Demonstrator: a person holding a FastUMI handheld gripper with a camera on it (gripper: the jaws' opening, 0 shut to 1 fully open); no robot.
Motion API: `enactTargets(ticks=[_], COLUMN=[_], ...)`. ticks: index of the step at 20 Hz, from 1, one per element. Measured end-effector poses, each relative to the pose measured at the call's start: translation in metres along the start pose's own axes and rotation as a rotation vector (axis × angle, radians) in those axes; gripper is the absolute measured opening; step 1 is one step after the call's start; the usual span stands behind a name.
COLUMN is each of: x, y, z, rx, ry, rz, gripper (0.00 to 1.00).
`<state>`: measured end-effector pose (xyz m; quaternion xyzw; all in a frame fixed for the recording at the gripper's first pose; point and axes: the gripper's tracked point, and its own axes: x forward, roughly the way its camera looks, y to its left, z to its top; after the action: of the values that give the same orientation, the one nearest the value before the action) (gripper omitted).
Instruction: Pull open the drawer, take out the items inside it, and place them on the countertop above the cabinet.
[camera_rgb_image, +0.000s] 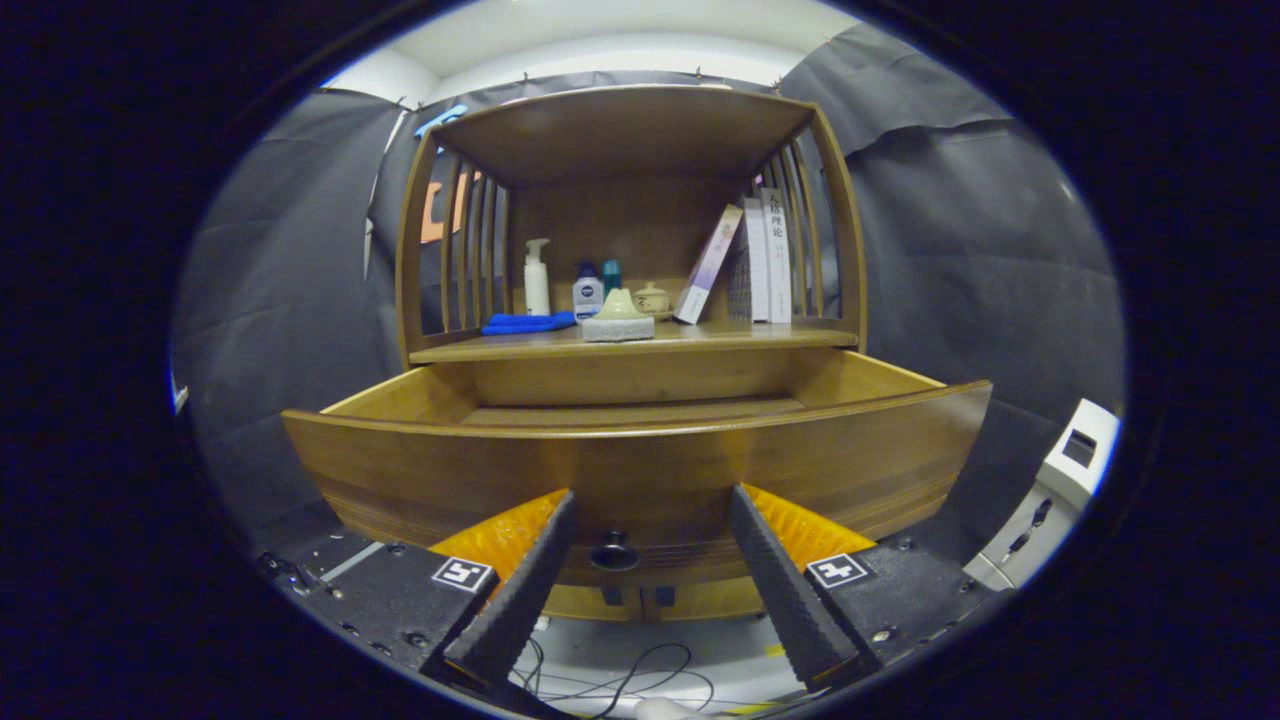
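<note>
A wooden cabinet stands ahead with its drawer (640, 465) pulled out toward me. The drawer's dark round knob (614, 553) sits low on the curved front panel. My gripper (650, 505) is open, its two fingertips spread to either side of the knob and just above it, close to the drawer front without pressing on it. The front panel hides what lies inside the drawer. Above the drawer is the countertop (700, 340), where a pale soap on a grey dish (618, 320) rests at the front middle.
On the countertop stand a blue cloth (527, 323), a white pump bottle (537, 278), a small white bottle (587, 292), a small lidded pot (652, 298) and leaning books (750, 260). A white device (1060, 490) stands low at the right. Cables (620, 680) lie on the floor below.
</note>
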<state>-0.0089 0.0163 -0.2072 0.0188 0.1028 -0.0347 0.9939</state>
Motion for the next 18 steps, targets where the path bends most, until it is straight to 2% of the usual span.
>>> enactTargets(ticks=[11,18], x=[0.093,0.137], y=[0.009,0.009], z=[0.029,0.039], rx=[0.011,0.011], ry=[-0.027,-0.039], rz=[-0.019,-0.018], gripper=[0.99,0.99])
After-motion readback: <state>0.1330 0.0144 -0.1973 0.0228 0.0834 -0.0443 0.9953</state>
